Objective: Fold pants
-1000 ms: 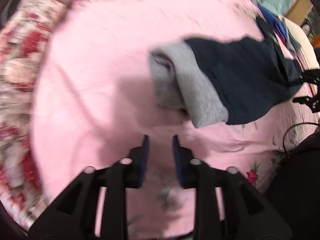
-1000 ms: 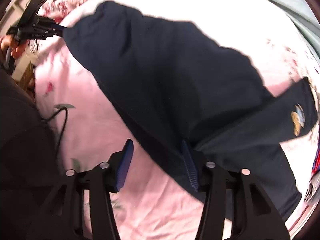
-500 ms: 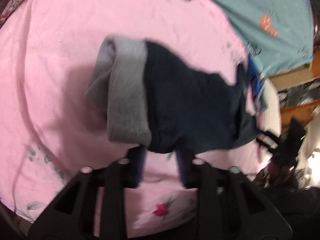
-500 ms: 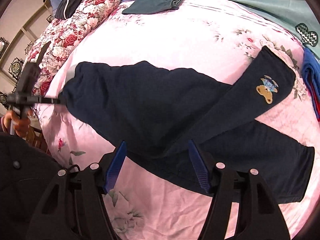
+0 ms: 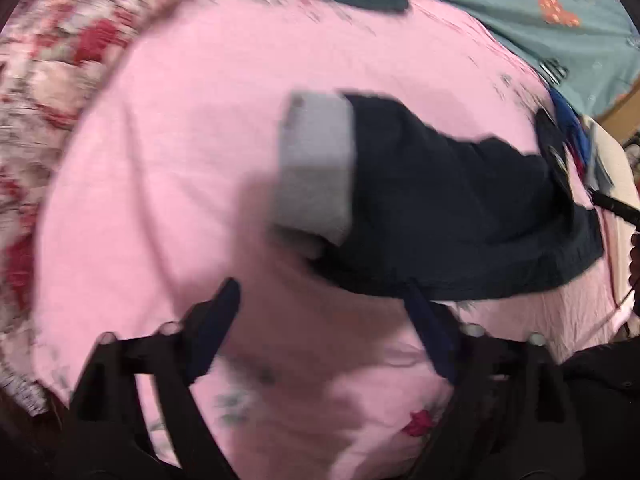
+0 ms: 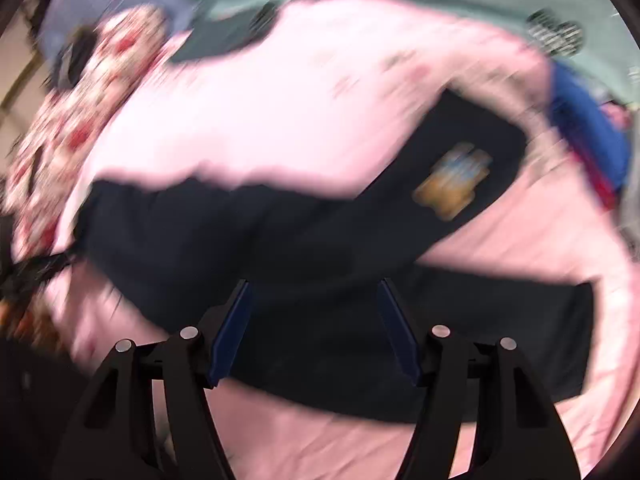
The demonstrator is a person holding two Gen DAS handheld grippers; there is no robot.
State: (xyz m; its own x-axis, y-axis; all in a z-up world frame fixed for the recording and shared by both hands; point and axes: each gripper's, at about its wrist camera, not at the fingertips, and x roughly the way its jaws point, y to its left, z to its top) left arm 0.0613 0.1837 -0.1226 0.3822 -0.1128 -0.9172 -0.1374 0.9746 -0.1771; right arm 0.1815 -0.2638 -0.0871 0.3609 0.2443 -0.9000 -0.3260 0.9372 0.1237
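Left gripper (image 5: 324,292): we are finding its jaws standing wide apart and empty, having just been opening; half a second ago they were nearly together at the edge of the pants (image 5: 460,208), so we are reading this as a release of the waist end.

Right gripper (image 6: 314,292): we are seeing it released too, jaws apart above the dark cloth with nothing pinched. A second ago one finger was lying against the fabric; now both are clear of it (the view is badly blurred, so contact is not certain).

Pants: they are lying on the pink bedsheet (image 5: 180,160), grey waistband (image 5: 316,168) towards the floral pillow (image 5: 52,64), one leg with a bear patch (image 6: 452,180) crossing away from the other.

Change since a second ago: the garment is no longer hanging from the grippers; it is resting flat.

Bearing on task: we are judging the laying-out done and the folding proper not yet begun, since the legs are splayed apart.

Next requirement: we are expecting one leg to be brought over the other.

Risk: the cloth is bunching near the waistband.
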